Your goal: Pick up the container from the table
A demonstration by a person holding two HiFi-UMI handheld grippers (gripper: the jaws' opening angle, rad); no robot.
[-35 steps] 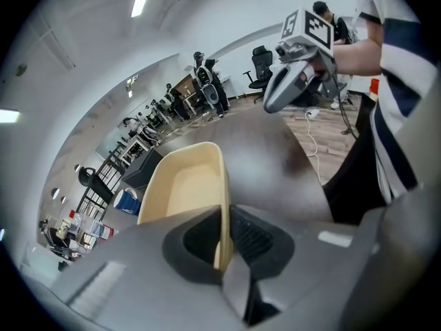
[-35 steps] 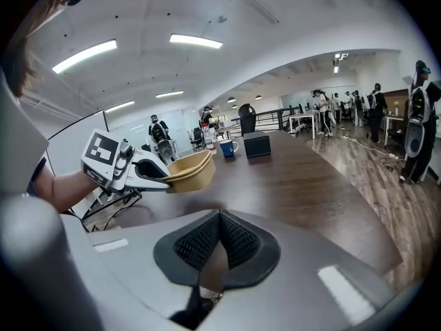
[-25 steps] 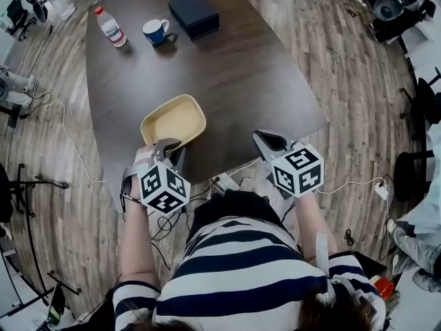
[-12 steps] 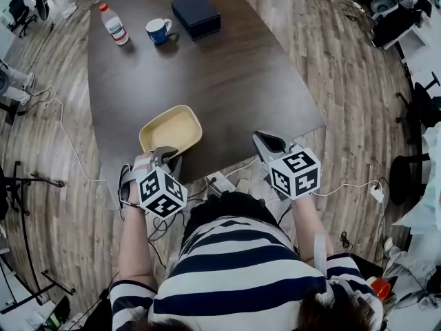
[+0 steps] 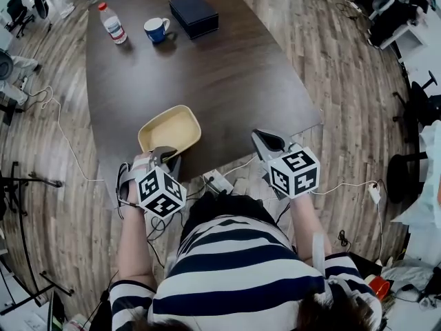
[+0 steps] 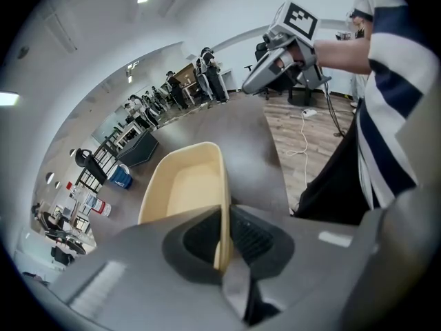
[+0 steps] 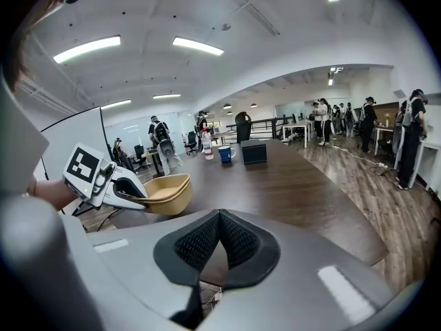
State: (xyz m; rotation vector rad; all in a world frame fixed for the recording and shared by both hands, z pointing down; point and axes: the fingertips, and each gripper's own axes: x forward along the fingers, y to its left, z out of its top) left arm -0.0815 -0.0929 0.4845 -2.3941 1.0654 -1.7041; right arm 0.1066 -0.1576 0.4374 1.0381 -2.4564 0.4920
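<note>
A pale yellow container point(image 5: 169, 130) sits near the front edge of the dark table point(image 5: 227, 74). My left gripper point(image 5: 167, 158) is shut on its near rim; in the left gripper view the rim point(image 6: 222, 233) runs between the two pads. The right gripper view shows the container point(image 7: 165, 193) held just above the table by the left gripper point(image 7: 131, 190). My right gripper point(image 5: 265, 142) is shut with nothing in it, at the table's front right edge, apart from the container. Its pads point(image 7: 238, 243) meet.
At the far end of the table stand a water bottle point(image 5: 111, 24), a blue mug point(image 5: 156, 29) and a dark box point(image 5: 195, 14). Cables and a power strip point(image 5: 219, 182) lie on the wood floor by the table. Several people stand far off in the room.
The container has shifted slightly toward me and left with the left gripper on its rim. The right gripper has barely moved.
</note>
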